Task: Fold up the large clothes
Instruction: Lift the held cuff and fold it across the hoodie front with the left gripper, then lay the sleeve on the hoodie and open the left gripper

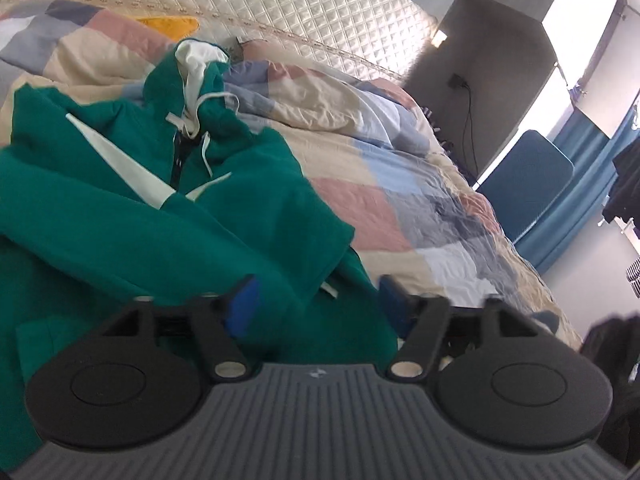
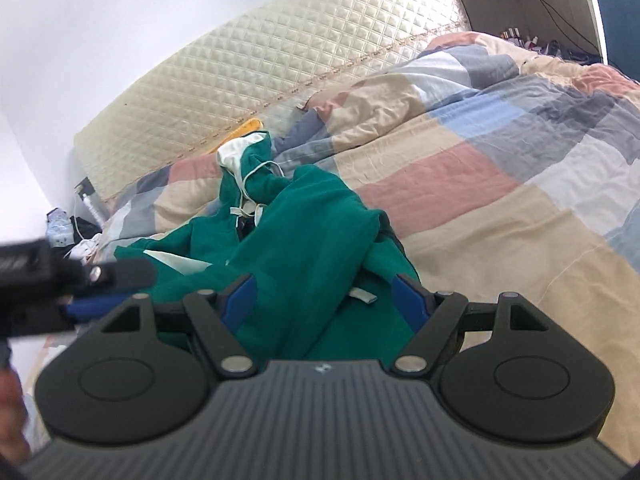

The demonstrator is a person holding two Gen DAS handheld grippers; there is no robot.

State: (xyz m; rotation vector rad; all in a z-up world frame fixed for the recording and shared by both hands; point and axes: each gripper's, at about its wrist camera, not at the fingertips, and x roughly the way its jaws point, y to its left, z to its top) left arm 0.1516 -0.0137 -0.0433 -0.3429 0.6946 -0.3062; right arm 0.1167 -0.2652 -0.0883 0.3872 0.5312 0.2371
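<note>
Hoodie (image 1: 120, 208) fabric, green with white panels, lies crumpled on a patchwork bedspread (image 1: 400, 184) of pink, cream, blue and grey squares. The garment is bunched rather than flat: its hood (image 1: 196, 60), lined in white, stands up at the far end with a white drawstring (image 1: 206, 120) dangling over the dark zipper, and the body spills toward the near side in loose folds. In the right wrist view the hoodie (image 2: 304, 232) sits at the left half of the bedspread (image 2: 500, 200), with bare quilt stretching away to the right.

The left gripper (image 1: 318, 300) hovers low over the near part of the garment. Its blue-padded fingers (image 1: 242, 304) stand well apart, with nothing pinched between them; green cloth lies beneath the gap, and the right-hand finger sits by the hoodie's right edge, where the quilt begins.

The right gripper (image 2: 324, 300) is likewise spread wide, its fingers (image 2: 238, 302) framing a fold of green fabric and a small white tab (image 2: 362, 296) without pressing on either. At the left edge of this view the left gripper (image 2: 96, 292) shows as a blurred black shape with a blue pad, just beside the right one and above the cloth.

A cream quilted headboard (image 1: 280, 4) runs along the far side of the bed, and a blue chair (image 1: 524, 184) stands off to the right near a bright window.
</note>
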